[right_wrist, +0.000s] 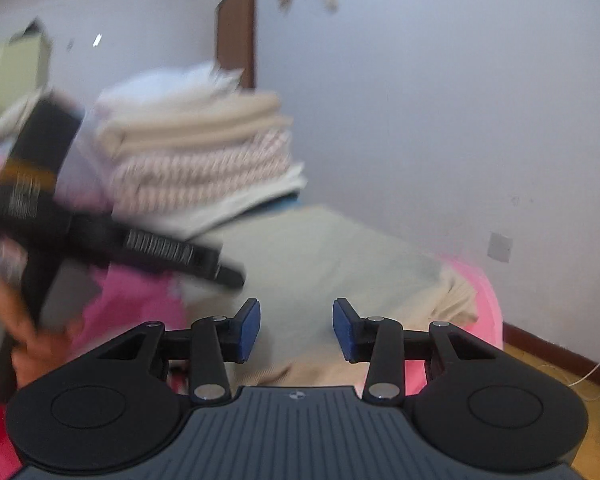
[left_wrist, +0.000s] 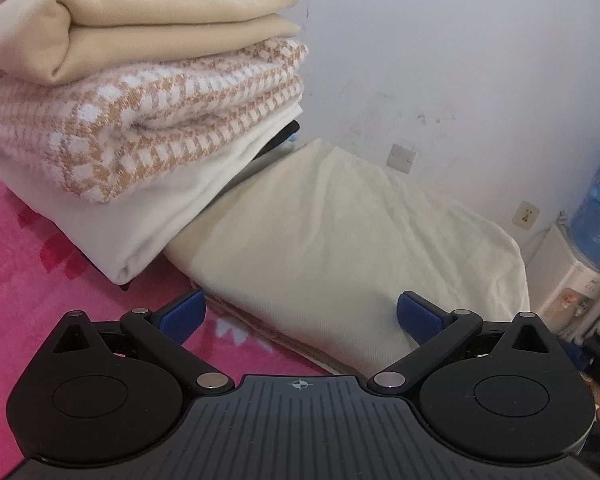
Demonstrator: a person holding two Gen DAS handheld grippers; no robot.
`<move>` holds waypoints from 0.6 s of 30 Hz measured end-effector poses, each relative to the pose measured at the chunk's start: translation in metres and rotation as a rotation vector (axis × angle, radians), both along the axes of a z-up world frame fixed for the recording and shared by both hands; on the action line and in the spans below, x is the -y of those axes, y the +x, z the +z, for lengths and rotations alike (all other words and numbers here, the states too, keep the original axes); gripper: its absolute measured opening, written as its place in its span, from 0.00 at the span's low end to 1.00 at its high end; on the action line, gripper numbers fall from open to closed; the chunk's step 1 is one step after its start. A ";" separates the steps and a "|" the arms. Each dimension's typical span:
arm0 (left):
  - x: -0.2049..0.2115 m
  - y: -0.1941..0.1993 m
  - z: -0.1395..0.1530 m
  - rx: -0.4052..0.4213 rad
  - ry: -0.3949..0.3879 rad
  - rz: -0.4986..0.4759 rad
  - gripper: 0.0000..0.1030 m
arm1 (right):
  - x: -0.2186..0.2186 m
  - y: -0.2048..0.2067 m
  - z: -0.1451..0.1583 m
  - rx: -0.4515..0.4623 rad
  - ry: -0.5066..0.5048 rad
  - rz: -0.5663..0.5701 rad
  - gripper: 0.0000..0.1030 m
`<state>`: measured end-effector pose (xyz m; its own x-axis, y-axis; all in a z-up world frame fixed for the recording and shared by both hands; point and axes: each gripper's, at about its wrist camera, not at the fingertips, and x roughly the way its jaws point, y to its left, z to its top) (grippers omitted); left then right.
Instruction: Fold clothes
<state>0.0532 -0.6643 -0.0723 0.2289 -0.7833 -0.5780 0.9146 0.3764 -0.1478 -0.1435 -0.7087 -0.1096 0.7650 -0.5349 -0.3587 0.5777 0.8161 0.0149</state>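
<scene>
A folded cream garment (left_wrist: 340,240) lies flat on the pink bed cover (left_wrist: 28,248). My left gripper (left_wrist: 300,316) hovers low over its near edge, open wide, with a blue pad on either side and nothing pinched. To the left, a stack of folded clothes (left_wrist: 140,92) rests partly on the cream garment's far end: beige pieces on top, a tan-and-white checked knit, then a white piece. The right wrist view is blurred. There my right gripper (right_wrist: 296,330) stands open above the cream garment (right_wrist: 320,264) and holds nothing. The left gripper's black body (right_wrist: 100,232) and a hand (right_wrist: 4,312) show at left, with the stack (right_wrist: 196,152) behind.
A pale wall with sockets (left_wrist: 526,214) runs behind the bed. A water dispenser with a blue bottle (left_wrist: 596,208) stands at the right. The bed's pink edge (right_wrist: 488,304) drops to a wooden floor (right_wrist: 560,440). A brown door (right_wrist: 236,28) is at the back.
</scene>
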 end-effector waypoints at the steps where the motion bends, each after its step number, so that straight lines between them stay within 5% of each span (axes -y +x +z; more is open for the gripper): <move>1: -0.002 -0.001 0.001 0.010 0.000 0.003 1.00 | -0.001 0.002 -0.004 -0.020 0.001 -0.002 0.42; 18: -0.052 -0.035 0.059 0.138 -0.023 0.025 1.00 | -0.040 -0.038 0.037 0.032 0.110 -0.048 0.42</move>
